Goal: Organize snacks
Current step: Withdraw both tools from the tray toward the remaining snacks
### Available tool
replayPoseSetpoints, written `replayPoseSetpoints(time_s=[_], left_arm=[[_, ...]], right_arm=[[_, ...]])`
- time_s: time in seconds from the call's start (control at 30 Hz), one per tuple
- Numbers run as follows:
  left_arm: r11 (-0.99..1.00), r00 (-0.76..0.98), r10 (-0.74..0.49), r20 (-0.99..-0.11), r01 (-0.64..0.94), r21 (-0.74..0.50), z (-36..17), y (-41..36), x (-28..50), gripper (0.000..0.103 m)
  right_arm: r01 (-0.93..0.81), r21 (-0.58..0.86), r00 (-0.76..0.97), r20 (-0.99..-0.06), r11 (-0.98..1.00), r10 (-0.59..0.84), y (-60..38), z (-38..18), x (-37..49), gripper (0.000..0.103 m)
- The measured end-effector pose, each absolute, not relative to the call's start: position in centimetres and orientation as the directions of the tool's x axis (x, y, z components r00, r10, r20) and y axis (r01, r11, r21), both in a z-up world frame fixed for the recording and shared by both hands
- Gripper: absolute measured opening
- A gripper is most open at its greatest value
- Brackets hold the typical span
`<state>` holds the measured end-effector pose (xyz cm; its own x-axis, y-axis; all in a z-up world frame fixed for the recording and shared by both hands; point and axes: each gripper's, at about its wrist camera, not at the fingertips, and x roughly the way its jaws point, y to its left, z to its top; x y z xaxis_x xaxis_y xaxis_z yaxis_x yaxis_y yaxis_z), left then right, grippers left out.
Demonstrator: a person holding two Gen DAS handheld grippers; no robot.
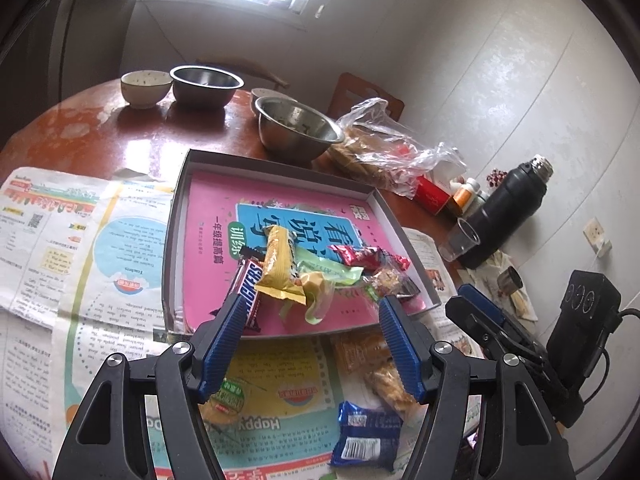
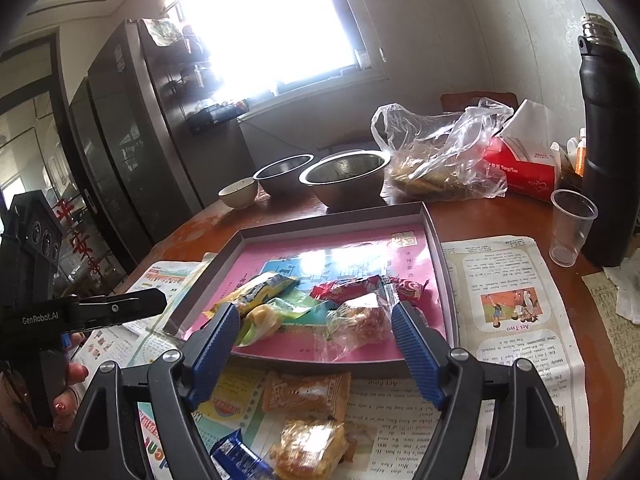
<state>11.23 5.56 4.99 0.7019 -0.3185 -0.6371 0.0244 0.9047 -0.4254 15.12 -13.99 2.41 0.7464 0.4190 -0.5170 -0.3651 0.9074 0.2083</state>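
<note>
With both the left gripper [image 1: 310,314] and the right gripper [image 2: 316,324] spread and empty, drop onto the blue packet [image 1: 366,438] at six o'clock of the tray [image 1: 178,216], pinching its short sides squarely.

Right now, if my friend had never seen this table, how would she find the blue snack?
Start at the grey tray with the pink book inside, in the middle of the round table. Come toward the camera, off the tray's near edge, onto the colourful newspaper. The blue snack packet lies there alone; the two loose packets beside it are orange and yellow, so it's the only dark blue one.
</note>
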Motion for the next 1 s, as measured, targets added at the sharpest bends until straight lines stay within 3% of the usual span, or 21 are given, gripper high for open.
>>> replayPoseSetpoints(time_s=[1.0], left_arm=[[0.95,0.621,-0.283,-0.731,0.079,-0.301,3.4,2.0,6.8,0.071]], right_arm=[[-0.39,0.216,0.701,-0.561,0.895,0.441,-14.3,2.4,10.9,0.08]])
